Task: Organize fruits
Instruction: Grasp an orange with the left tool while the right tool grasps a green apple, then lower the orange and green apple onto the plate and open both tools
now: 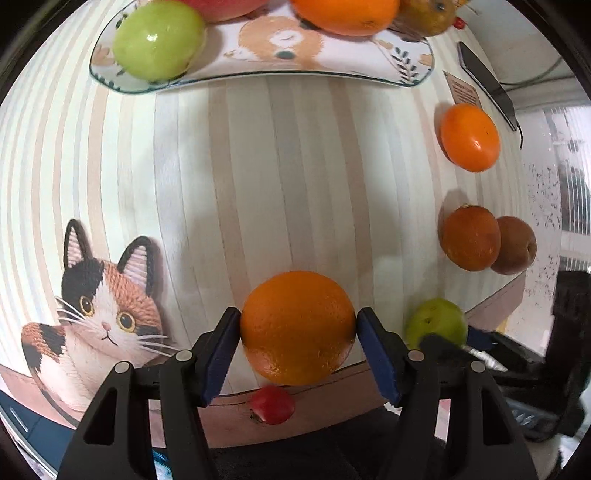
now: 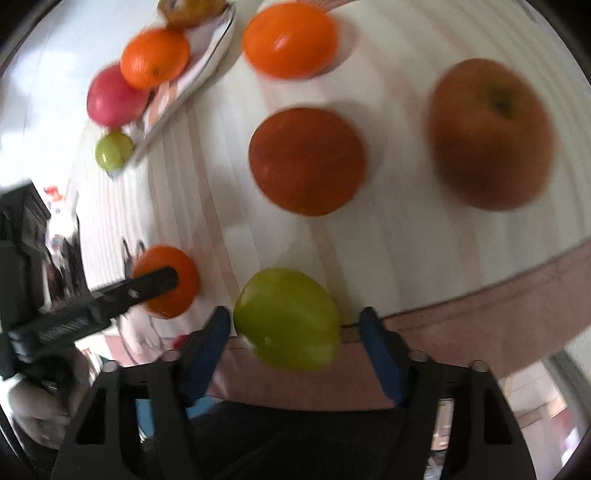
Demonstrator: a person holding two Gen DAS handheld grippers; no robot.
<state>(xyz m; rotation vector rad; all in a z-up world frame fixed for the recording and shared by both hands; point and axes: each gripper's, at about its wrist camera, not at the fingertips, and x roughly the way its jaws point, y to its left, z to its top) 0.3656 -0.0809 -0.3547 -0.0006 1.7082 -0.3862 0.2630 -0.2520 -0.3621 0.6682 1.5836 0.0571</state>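
In the left wrist view, the left gripper (image 1: pixel 298 326) holds an orange (image 1: pixel 297 327) between its two blue pads (image 1: pixel 221 354), and both pads touch the sides of the fruit. The orange is above the striped tablecloth (image 1: pixel 288 166) with a cat picture (image 1: pixel 99 306). A small red fruit (image 1: pixel 272 404) lies under it, near the cloth edge. Far ahead, a plate (image 1: pixel 258 72) carries a green apple (image 1: pixel 159 40) and another orange (image 1: pixel 345 14). At the right lie a persimmon (image 1: pixel 470 137), a dark orange fruit (image 1: pixel 470 238) touching a brown apple (image 1: pixel 515 245), and a green fruit (image 1: pixel 437 323).

In the right wrist view, which is blurred, the right gripper (image 2: pixel 291 328) has its jaws wide around that green fruit (image 2: pixel 288 319). The left pad is at the fruit's side; I cannot tell if the right pad touches it.
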